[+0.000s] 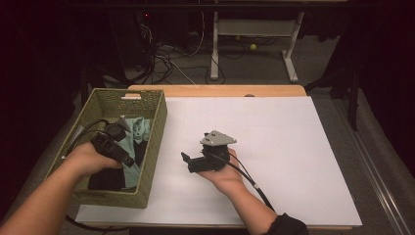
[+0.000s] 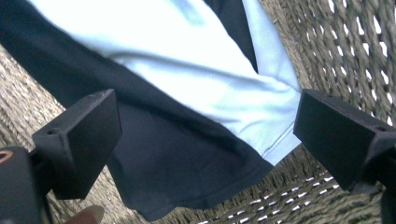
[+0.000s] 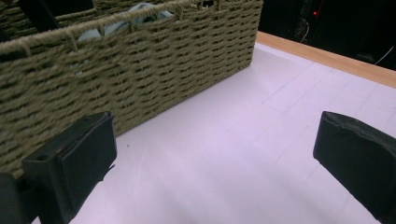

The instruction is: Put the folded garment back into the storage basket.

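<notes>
A woven green basket (image 1: pixel 154 142) stands on the table's left side, holding a light blue cloth (image 1: pixel 139 128) and a dark cloth (image 1: pixel 105 178). My left gripper (image 1: pixel 125 160) hangs inside the basket, open, its jaws spread just above the light blue cloth (image 2: pixel 196 60) and the dark cloth (image 2: pixel 177 163) and holding nothing. My right gripper (image 1: pixel 187 162) is held over the white sheet to the basket's right, pointing at the basket wall (image 3: pixel 116 84). Its jaws stand wide open and empty.
A white sheet (image 1: pixel 284 147) covers most of the wooden table (image 1: pixel 220 90). Behind the table on the floor are cables and a white desk frame (image 1: pixel 254 29). A cable (image 1: pixel 254 186) trails from the right gripper along the forearm.
</notes>
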A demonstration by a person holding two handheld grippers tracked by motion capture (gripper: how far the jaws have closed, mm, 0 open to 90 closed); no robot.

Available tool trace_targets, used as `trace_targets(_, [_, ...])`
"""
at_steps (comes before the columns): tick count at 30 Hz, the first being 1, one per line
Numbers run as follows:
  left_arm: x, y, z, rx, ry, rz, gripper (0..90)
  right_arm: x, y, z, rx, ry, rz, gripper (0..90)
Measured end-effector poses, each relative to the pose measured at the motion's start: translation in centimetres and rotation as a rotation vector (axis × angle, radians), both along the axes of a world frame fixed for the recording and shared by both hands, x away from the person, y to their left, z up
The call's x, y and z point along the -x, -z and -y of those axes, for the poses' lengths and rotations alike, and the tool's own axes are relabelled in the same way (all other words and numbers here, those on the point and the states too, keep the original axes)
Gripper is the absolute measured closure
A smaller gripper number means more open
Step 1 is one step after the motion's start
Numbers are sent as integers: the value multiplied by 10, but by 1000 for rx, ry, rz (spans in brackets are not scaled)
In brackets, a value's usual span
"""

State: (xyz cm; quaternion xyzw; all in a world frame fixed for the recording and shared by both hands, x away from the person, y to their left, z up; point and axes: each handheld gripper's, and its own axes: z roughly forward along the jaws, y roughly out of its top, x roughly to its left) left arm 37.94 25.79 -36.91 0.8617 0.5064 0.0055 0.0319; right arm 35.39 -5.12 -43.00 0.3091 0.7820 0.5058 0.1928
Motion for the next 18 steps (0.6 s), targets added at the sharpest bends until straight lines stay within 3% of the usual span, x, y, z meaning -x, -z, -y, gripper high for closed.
trace_targets(4, [-8,2,-3,12,-34,9,61,8,5,10,6,-4,-2,0])
trace_targets(7, [-14,0,-5,3,-41,40,132,13,7,18,9,-4,-2,0])
trace_targets(10, [-20,-6,-1,27,-39,60,180,16,8,24,12,-2,0,0])
trace_targets(15, [-36,-8,5,-15,-49,57,182,18,10,32,10,10,-3,0])
trace_targets(18, [-43,-7,4,-3,-67,77,318,19,11,36,3,13,-8,0])
